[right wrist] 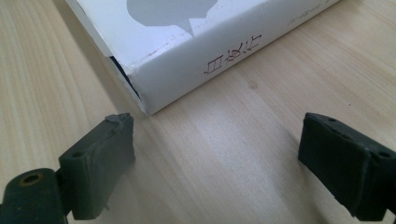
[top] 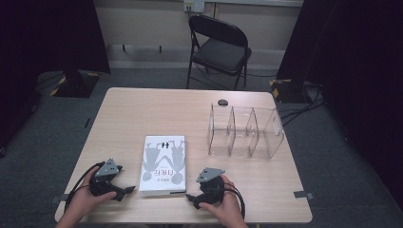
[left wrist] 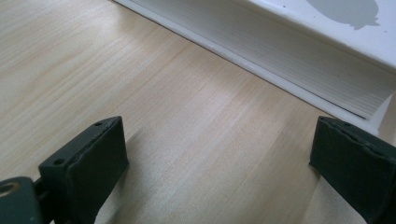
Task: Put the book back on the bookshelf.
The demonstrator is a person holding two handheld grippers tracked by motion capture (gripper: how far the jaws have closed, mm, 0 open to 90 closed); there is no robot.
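A white book (top: 163, 164) with grey figures on its cover lies flat near the table's front edge, between the two hands. My left gripper (top: 122, 193) rests on the table just left of the book, jaws open and pointed at it. In the left gripper view the book's page edge (left wrist: 299, 51) runs across the upper right, beyond the open gripper (left wrist: 219, 144). My right gripper (top: 192, 200) sits at the book's front right corner. Its own view shows the spine corner (right wrist: 201, 42) with red characters just ahead of the open, empty gripper (right wrist: 219, 135).
A clear plastic organizer (top: 244, 132) with three compartments stands on the right half of the wooden table (top: 142, 109). A small dark object (top: 222, 101) lies behind it near the far edge. A black folding chair (top: 218, 47) stands beyond the table.
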